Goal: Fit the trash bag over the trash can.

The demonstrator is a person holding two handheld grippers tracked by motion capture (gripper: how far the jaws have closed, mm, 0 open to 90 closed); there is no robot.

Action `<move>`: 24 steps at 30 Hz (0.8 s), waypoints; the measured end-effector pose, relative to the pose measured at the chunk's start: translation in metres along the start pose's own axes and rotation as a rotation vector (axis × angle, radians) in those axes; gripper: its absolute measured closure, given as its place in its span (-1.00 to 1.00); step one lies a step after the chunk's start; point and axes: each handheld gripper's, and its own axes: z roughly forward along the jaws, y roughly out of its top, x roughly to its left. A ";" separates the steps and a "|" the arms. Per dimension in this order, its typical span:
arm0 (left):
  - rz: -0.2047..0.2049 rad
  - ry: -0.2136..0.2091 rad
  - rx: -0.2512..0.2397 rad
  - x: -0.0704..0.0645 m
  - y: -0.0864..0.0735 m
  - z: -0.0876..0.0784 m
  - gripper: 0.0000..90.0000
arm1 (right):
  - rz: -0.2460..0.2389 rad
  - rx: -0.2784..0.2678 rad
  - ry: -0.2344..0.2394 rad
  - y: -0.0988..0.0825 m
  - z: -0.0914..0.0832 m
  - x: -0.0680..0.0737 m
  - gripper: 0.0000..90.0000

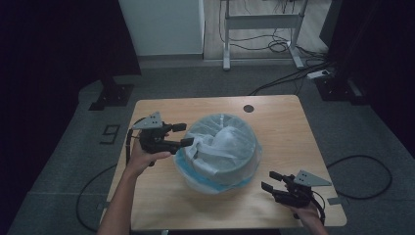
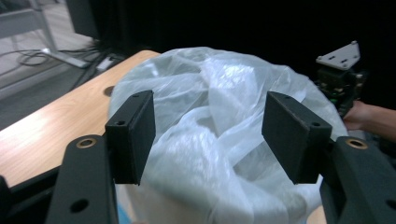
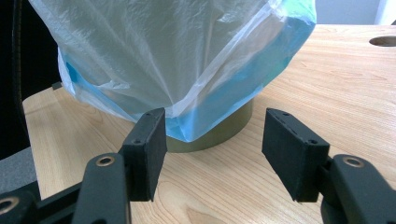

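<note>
Bag [image 1: 221, 147] already draping over bin [image 3: 219, 133]; hem still hanging loose. Left hand-held gripper [image 1: 182, 134] gaping empty beside bag top; right hand-held gripper [image 1: 270, 180] gaping empty, hem just ahead.

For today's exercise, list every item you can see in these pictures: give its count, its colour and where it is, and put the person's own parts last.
Table: one, light wood, centre of floor.
Bin: one, olive-grey, mid-table.
Plastic bag: one, translucent white over blue, draped over the bin.
Round hole: one, dark, table's far edge.
Desk frame: one, white, behind the table.
Floor cables: several, black.
Left gripper: black, open, at the bag's left.
Right gripper: black, open, near the table's front right.
</note>
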 end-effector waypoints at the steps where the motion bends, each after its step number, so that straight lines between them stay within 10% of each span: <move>1: 0.000 0.000 0.000 0.000 0.000 0.000 -0.22 | 0.000 0.000 0.000 0.000 0.000 0.000 -0.13; 24: 0.075 -0.172 0.182 0.000 0.052 0.084 -0.06 | 0.007 0.005 -0.023 -0.007 -0.010 0.001 -0.13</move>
